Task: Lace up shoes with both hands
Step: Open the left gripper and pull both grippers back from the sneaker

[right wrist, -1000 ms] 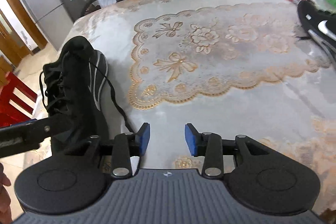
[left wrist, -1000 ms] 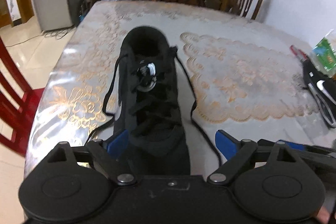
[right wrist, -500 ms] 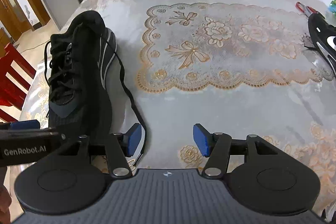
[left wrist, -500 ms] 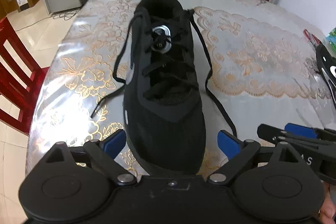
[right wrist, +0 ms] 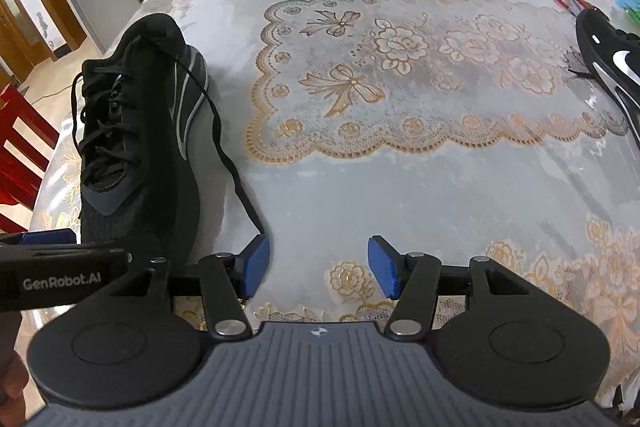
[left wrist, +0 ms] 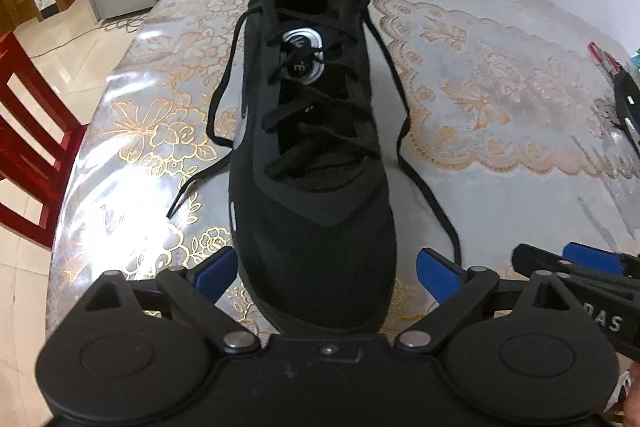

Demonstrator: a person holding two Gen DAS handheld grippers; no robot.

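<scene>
On the table [right wrist: 400, 195], near its left edge, the black shoe [left wrist: 316, 155] sits toe toward you, laces crossed through the eyelets but untied, both ends loose. Your left gripper [left wrist: 326, 269] straddles the toe, tongs wide apart and clamping nothing. Your right gripper [right wrist: 318, 265] has just been opening; its tongs now stand apart over bare tablecloth, nothing between them, and the right lace end [right wrist: 240, 187] trails up to its left pad [right wrist: 256, 265]. Compared with a second ago the shoe shows further in front of the left gripper, more of the lacing in view. So, my read: you're lined up for the grab, nothing picked yet. Shoe is matte knit mesh with a grey side stripe; laces are flat and limp; the cloth is glossy plastic over lace.
</scene>
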